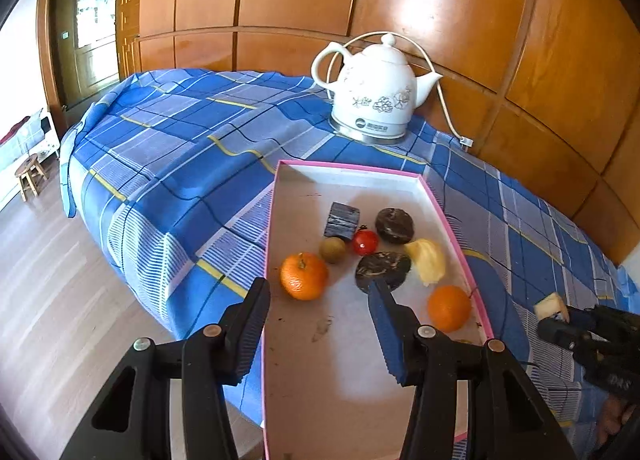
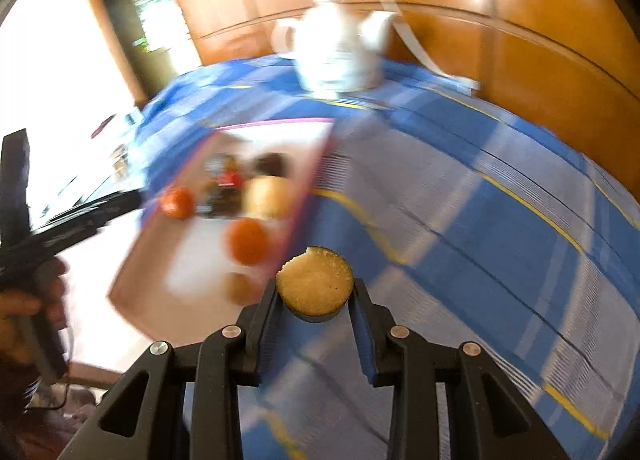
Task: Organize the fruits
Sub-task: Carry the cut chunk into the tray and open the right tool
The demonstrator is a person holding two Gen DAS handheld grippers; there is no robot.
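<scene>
1. The right hand-held gripper (image 2: 315, 302) is clamped on a round tan slice of something (image 2: 315, 284) (banana piece? biscuit? can't tell). It's pinched only by its rim, low between the pads. If the grip eases off at all, that slice drops onto the blue plaid cloth (image 2: 460, 195) instead of into the tray.

2. The pink-edged tray (image 1: 276, 195) sits at about 10 o'clock from the slice in the right wrist view. Its near wall is just beside the slice, so coming in too low could clip that wall and shove the whole tray along the counter.

3. The tray's already crowded. Two oranges (image 1: 303, 275), a little red fruit (image 1: 365, 242), a green-brown one (image 1: 332, 249), a yellow peeled piece (image 1: 427, 262) and some dark lumps (image 1: 394, 224) are bunched around the middle. A drop onto that pile could set the oranges rolling.

4. The left hand-held gripper (image 1: 320, 302) hangs partly open over the tray's near end with nothing between its pads. Its right finger (image 1: 386, 324) is near the dark lump at 12 o'clock, and the two grippers could bump if both head for the same spot.

5. The white kettle (image 1: 374, 93) and its cord sit well apart at the back, so there's no real worry there.
</scene>
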